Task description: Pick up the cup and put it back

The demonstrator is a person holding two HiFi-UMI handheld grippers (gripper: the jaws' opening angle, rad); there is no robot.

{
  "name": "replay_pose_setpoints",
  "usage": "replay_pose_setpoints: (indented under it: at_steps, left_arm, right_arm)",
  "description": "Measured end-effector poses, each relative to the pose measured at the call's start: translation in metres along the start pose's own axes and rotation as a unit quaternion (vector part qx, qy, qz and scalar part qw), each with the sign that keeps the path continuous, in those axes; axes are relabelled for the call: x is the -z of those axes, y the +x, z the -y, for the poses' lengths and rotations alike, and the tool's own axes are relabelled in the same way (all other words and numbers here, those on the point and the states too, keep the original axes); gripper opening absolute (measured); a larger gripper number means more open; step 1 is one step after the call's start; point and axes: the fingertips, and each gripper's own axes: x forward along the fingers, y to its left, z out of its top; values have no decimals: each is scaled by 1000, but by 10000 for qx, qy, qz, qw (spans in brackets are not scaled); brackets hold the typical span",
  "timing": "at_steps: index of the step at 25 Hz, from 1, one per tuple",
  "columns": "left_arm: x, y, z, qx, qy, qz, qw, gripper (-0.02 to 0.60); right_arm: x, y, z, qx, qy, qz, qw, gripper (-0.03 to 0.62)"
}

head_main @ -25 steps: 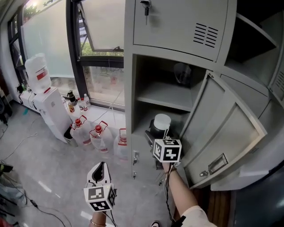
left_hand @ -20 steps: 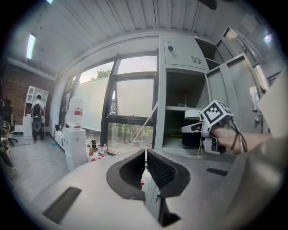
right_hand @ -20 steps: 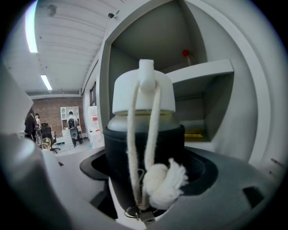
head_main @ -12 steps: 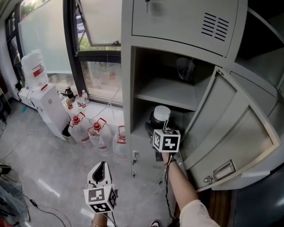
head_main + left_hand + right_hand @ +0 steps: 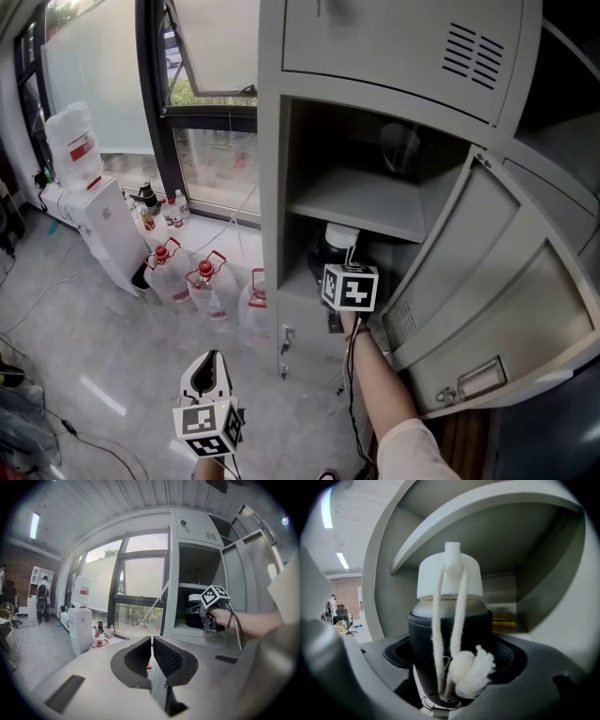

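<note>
Fingers (image 5: 513, 660) of right gripper (image 5: 451, 674) around cup (image 5: 450, 630), hidden in head view

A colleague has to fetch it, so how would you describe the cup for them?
Find the grey metal locker with its door open and look in the compartment under the shelf. The cup is there between the jaws of the right gripper. Unlike the flat yellow item behind it, it has a dark sleeve, a white lid and a white cord ending in a tassel.

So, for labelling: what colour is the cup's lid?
White; the cup lid shows best in the right gripper view.
</note>
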Motion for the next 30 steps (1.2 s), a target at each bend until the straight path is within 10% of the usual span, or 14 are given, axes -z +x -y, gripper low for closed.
replay_pose_setpoints:
  at_steps: [30]
  left_arm:
    - [-4, -7, 0, 25, -38, -110, 9999, 17]
  right_arm:
    - [4, 3, 4, 218, -122, -254, 9994, 422]
